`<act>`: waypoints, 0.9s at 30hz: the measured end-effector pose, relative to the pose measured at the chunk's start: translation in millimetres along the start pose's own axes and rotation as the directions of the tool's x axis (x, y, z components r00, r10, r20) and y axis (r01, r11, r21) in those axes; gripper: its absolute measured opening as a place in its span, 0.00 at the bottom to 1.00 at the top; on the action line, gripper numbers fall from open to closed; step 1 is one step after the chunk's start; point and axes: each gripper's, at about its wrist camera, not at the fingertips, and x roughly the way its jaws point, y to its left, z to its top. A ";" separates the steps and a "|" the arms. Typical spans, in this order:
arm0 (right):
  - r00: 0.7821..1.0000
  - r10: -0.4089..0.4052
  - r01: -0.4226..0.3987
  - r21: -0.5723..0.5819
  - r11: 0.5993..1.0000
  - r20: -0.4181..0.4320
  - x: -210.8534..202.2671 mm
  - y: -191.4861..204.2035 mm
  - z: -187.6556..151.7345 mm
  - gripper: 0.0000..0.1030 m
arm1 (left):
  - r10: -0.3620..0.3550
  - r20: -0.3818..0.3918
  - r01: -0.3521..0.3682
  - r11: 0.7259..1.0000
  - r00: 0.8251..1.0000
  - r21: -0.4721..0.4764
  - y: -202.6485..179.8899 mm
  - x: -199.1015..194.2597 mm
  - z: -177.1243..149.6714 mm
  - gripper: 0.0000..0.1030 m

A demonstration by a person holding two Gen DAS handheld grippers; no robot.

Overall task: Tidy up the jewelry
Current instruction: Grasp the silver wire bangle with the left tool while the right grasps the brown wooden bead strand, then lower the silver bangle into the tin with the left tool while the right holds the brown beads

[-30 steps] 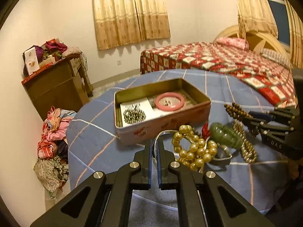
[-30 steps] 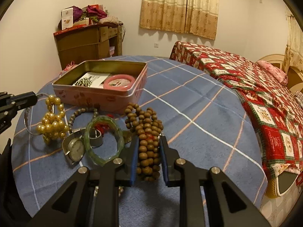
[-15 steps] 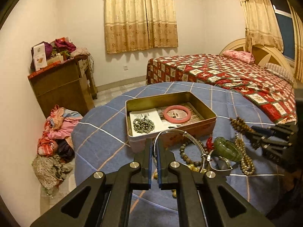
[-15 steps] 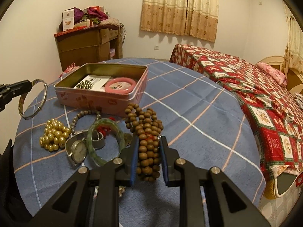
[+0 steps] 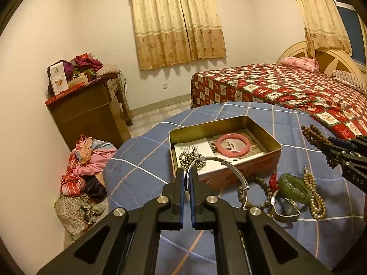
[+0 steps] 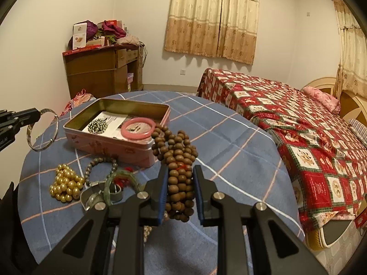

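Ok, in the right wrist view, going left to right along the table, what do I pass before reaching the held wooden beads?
Silver bangle in the left gripper → gold bead bracelet → green jade bangle → wooden bead string clamped in the right gripper.

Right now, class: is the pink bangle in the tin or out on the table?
In. The pink bangle lies flat inside the open tin, on a printed sheet beside a small bead cluster.

White walls, beige curtains (image 5: 176, 20), a quilted bed (image 6: 298, 123), wooden dresser (image 5: 89, 112).
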 end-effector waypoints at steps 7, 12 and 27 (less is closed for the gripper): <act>1.000 -0.003 0.003 -0.012 1.000 0.019 4.6 5.1 13.3 0.23 | 0.015 -0.004 -0.015 1.000 1.000 0.016 0.3 16.9 9.4 0.03; 1.000 0.002 -0.002 -0.034 0.999 0.024 12.6 12.1 26.4 0.23 | 0.016 -0.003 -0.016 1.000 1.000 0.021 2.6 31.3 19.8 0.03; 0.999 0.011 -0.008 -0.097 0.995 0.030 40.2 31.6 66.9 0.23 | 0.048 -0.011 -0.048 0.998 0.999 0.041 9.6 71.1 47.1 0.03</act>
